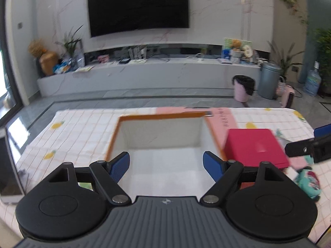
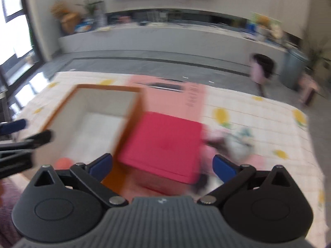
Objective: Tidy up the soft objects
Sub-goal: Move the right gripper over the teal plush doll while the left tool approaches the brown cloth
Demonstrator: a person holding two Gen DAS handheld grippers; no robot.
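Both tongs wide open, nothing in them. Left gripper is over the white box; right gripper is over the red box, just right of the white one. Soft toys lie right of the red box. TV far behind.

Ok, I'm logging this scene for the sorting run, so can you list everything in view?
storage bin: one, orange rim, white inside, centre of table
red box: one, right of bin
pink sheet: one, under and behind red box
soft toys: small heap, teal and pink, right of red box
orange item: one, in bin's near corner, blurred
tablecloth: one, white check, yellow fruit
TV: one, black, on wall
pink wastebasket: one, on floor
left claw: open, over bin
right claw: open, over red box
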